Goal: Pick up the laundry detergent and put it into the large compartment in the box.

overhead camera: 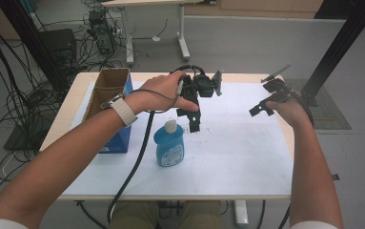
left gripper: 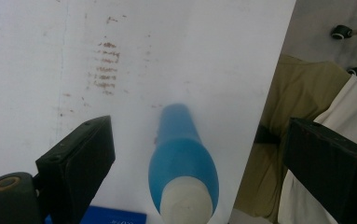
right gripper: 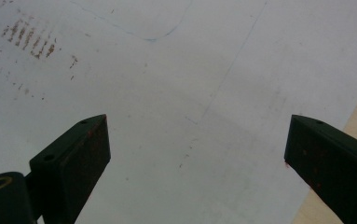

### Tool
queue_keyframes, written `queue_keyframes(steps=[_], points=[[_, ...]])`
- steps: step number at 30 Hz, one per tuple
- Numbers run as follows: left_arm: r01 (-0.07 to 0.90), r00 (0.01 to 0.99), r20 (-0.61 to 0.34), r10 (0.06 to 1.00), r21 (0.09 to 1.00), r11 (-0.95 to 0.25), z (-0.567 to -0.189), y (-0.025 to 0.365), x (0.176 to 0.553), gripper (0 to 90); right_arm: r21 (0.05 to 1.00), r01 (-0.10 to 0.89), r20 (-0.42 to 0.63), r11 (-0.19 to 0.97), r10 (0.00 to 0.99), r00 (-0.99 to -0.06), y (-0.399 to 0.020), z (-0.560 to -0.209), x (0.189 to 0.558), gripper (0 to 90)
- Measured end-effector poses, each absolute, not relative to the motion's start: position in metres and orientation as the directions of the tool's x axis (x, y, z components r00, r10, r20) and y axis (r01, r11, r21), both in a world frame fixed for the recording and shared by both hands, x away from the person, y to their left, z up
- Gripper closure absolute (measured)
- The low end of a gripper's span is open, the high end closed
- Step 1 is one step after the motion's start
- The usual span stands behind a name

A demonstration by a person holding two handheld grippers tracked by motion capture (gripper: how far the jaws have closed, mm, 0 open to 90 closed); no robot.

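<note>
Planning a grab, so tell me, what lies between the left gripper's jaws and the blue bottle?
Nothing. In the left gripper view, the open left gripper hangs above the bottle, with just bare white sheet around it.

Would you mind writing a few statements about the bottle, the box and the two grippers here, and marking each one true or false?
1. The blue bottle stands upright on the white sheet. True.
2. The left gripper is shut on the bottle's cap. False: its jaws stand wide apart, with the bottle between and beyond them, untouched.
3. The cardboard box is open at the top. True.
4. The right gripper holds a sponge. False: its jaws are open over bare white sheet.
5. The bottle's cap is red. False: it is white.
</note>
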State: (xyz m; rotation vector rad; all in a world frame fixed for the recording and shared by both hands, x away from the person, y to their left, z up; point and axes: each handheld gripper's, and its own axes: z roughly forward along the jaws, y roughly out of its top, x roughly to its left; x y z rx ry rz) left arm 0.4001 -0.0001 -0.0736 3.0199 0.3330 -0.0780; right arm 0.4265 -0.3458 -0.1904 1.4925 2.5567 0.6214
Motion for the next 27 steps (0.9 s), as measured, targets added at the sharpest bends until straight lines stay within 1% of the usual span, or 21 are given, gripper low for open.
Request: queue_keyframes(steps=[4,9,17,27], points=[[0.228,0.973,-0.054,0.224,0.105,-0.968,-0.0717,0.0014,0.3975,8.7,0.404,0.804,0.109,0.437,0.849,-0.517,-0.3465,-0.1897,0.4266,5.8],[0.231,0.972,-0.052,0.227,0.099,-0.968,-0.0701,0.0018,0.3956,8.7,0.400,0.819,0.127,0.411,0.860,-0.494,-0.3471,-0.1895,0.4262,5.7],[0.237,0.971,-0.045,0.234,0.099,-0.966,-0.0700,0.0012,0.3931,8.8,0.416,0.808,0.115,0.418,0.857,-0.502,-0.3475,-0.1863,0.4201,5.3],[0.268,0.963,-0.049,0.264,0.097,-0.959,-0.0675,0.0017,0.3900,8.8,0.421,0.808,0.100,0.412,0.864,-0.493,-0.3462,-0.1852,0.4182,5.3]])
